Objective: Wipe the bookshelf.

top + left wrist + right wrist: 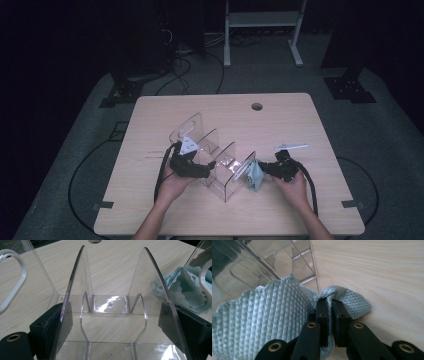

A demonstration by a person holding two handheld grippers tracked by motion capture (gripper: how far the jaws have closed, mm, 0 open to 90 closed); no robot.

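1. Two grippers working at frame centre: left gripper (pixel 212 164), jaws spread wide, is clamping the clear acrylic rack (pixel 220 162) on the tabletop (pixel 280 120).
2. Right gripper (pixel 329 305), jaws pressed together, is pinching the pale blue cloth (pixel 262 320) just beside the rack's right wall.

place: lab or test room | signs: lone wooden table (pixel 300 210), floor cables (pixel 185 70), dark stands (pixel 350 85), metal frame (pixel 262 20)

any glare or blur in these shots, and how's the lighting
High view: dim, room beyond the pale wooden table nearly black. Left gripper view: bright white glare on the floor of the clear plastic divider rack, edges sharp. Right gripper view: pale blue waffle-weave cloth crisp, rack behind it soft.
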